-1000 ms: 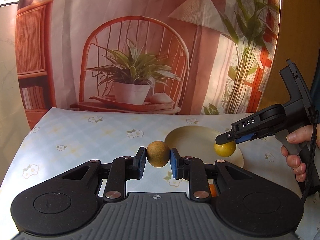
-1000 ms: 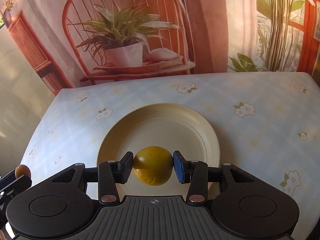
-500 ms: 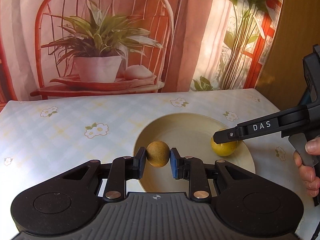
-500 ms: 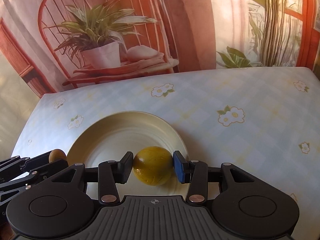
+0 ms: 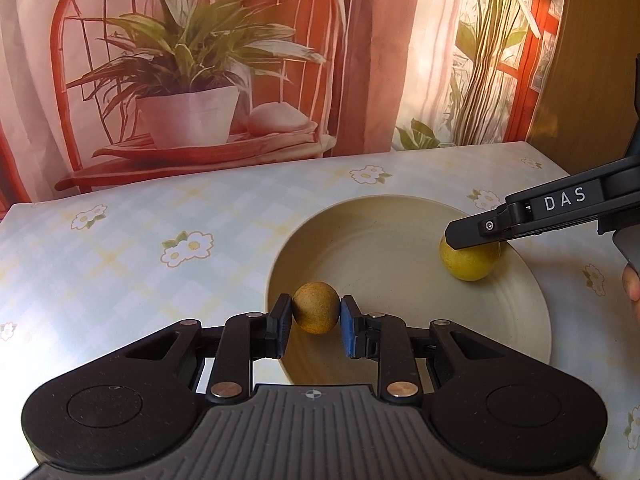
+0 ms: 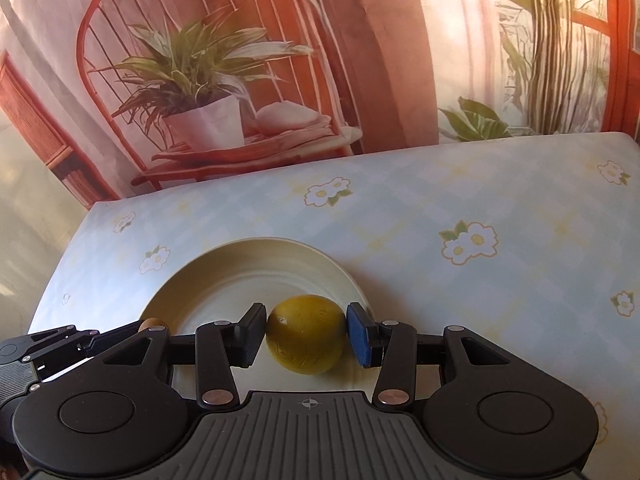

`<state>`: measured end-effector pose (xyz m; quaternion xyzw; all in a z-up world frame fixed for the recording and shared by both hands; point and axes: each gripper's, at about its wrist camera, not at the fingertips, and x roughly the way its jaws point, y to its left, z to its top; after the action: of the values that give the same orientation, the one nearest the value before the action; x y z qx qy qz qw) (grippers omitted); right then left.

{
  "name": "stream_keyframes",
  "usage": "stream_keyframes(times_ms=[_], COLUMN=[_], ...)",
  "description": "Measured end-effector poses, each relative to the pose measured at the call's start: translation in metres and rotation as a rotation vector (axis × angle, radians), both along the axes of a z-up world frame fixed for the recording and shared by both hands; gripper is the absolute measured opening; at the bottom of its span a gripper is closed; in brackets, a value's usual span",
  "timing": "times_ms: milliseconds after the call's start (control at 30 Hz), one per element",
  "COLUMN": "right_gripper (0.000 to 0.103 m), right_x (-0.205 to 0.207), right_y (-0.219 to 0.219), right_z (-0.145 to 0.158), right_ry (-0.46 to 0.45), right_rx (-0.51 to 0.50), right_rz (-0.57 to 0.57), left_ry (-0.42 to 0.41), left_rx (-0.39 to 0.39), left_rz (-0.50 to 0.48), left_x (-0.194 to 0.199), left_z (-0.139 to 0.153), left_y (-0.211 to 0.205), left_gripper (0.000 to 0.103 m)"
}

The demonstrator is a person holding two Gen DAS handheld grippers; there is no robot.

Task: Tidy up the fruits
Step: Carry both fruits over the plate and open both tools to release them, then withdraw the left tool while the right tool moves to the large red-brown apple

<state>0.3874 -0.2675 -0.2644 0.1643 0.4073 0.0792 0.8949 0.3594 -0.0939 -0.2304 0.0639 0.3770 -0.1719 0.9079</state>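
we've got two matte black grippers; left gripper (image 5: 311, 326) w/ blue pad on one finger, black on the other, brass-ish pivot screws, ribbed grey base; right gripper (image 6: 306, 338) same build, white "DAS" lettering on its side

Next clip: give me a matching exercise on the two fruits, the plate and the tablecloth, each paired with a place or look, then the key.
Things:
1. brown fruit
2. yellow fruit
3. plate
4. tablecloth

Descriptions:
A. pale blue check with white flowers
B. between the right gripper's fingers, at the plate's right side
C. cream, round, lying on the table
D. clamped in the left gripper, over the plate's near left edge

Pairs: 1-D, 2-B, 3-C, 4-A
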Motion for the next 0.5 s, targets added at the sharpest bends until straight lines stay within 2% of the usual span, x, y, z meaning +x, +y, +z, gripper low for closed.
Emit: stream_keyframes(times_ms=[300, 433, 500], right_gripper=[0.042, 0.046, 0.046], right_x=[-0.009, -0.017, -0.023], right_y=[-0.003, -0.007, -0.008], right_z=[0.008, 0.016, 0.021], right_ry=[-0.020, -0.040, -0.052], right_rx=[-0.035, -0.040, -0.040], right_rz=[-0.021, -0.037, -0.037], left_ry=[0.009, 0.013, 0.008], left_rx=[-0.028, -0.050, -0.055], left_rz=[0.011, 0.020, 0.028], left_x=[-0.001, -0.007, -0.011], left_z=[0.002, 0.009, 0.013], left_y=[0.004, 0.008, 0.010], left_gripper=[0.028, 0.029, 0.037])
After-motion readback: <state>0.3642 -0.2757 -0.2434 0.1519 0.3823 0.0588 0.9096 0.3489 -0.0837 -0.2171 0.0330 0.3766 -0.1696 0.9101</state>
